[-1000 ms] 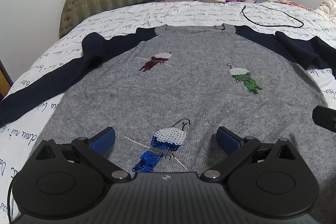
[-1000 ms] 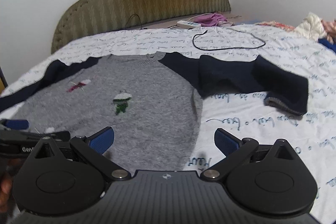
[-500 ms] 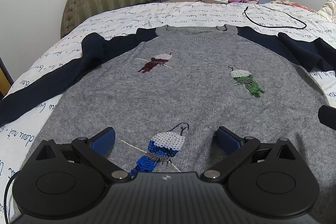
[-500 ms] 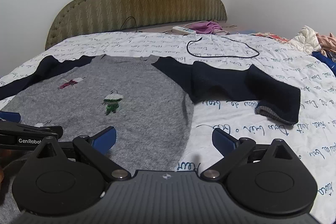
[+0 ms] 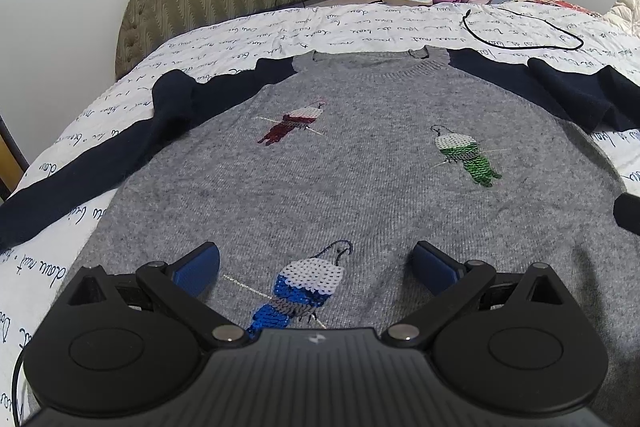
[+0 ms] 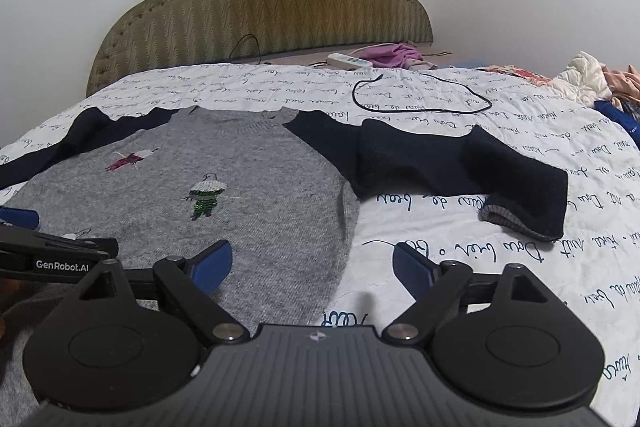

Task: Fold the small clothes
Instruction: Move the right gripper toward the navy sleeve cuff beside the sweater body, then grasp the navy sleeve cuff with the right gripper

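Observation:
A grey sweater [image 5: 360,179] with navy sleeves and three sequin birds lies flat, front up, on the bed. My left gripper [image 5: 316,263] is open and empty above its lower middle, over the blue bird [image 5: 304,287]. My right gripper [image 6: 312,263] is open and empty over the sweater's [image 6: 240,187] right side edge. The right sleeve [image 6: 460,163] lies bent outward on the bedspread. The left sleeve [image 5: 100,155] runs off to the left. The left gripper also shows in the right wrist view [image 6: 24,219].
The white bedspread [image 6: 520,267] with script print covers the bed. A black cable loop [image 6: 420,99], a white power strip [image 6: 348,61] and purple cloth [image 6: 394,53] lie near the padded headboard [image 6: 272,7]. Loose clothes [image 6: 592,79] pile at the right.
Both grippers have drawn back and risen slightly, so the sweater sits a little farther off in each view. Both stay open. The sweater has not moved.

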Tool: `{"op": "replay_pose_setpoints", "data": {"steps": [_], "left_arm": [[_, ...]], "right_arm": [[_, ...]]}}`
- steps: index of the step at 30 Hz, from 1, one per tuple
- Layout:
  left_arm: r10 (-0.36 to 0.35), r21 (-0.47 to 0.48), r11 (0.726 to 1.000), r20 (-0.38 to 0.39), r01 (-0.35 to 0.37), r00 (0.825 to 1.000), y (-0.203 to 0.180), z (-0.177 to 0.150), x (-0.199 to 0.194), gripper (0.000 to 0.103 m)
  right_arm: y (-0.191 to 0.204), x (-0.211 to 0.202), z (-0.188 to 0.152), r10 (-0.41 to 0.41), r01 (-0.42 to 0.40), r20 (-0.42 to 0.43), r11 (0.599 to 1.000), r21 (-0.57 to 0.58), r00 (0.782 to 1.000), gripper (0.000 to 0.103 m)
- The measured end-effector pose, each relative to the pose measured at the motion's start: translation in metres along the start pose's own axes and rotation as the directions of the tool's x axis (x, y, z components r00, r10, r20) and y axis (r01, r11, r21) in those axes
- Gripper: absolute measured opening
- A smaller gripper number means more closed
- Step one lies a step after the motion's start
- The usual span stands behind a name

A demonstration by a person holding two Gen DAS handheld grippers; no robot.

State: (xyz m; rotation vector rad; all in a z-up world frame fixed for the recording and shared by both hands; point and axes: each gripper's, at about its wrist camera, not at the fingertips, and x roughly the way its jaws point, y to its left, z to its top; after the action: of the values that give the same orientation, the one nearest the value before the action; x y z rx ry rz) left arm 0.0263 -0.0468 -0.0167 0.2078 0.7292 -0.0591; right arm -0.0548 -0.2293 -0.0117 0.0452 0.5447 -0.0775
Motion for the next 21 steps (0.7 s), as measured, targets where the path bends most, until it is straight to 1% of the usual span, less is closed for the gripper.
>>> {"op": "replay_pose_setpoints", "data": {"steps": [1,4,8,15,21], "left_arm": [[0.000,0.001,1.000,0.001,0.000,1.000,0.000,0.000,0.000,0.103],[-0.001,0.006,1.000,0.003,0.001,1.000,-0.002,0.001,-0.001,0.103],[-0.010,0.008,1.000,0.003,0.010,1.000,-0.004,0.004,-0.001,0.103],[-0.003,0.025,1.000,0.004,0.003,1.000,-0.011,0.006,0.000,0.103],[0.003,0.037,0.999,0.006,-0.004,1.000,-0.016,0.008,0.000,0.103]], "right_arm": [[0.000,0.000,0.000,-0.007,0.007,0.002,1.000,-0.002,1.000,0.080],[0.001,0.000,0.000,-0.024,0.024,0.001,1.000,-0.018,1.000,0.077],[-0.004,0.001,0.000,-0.045,0.045,0.003,0.999,-0.022,0.999,0.077],[-0.016,0.003,0.000,-0.070,0.070,-0.003,0.998,-0.006,0.998,0.075],[-0.014,0.003,-0.001,-0.085,0.085,0.000,0.996,-0.039,0.996,0.073]]}}
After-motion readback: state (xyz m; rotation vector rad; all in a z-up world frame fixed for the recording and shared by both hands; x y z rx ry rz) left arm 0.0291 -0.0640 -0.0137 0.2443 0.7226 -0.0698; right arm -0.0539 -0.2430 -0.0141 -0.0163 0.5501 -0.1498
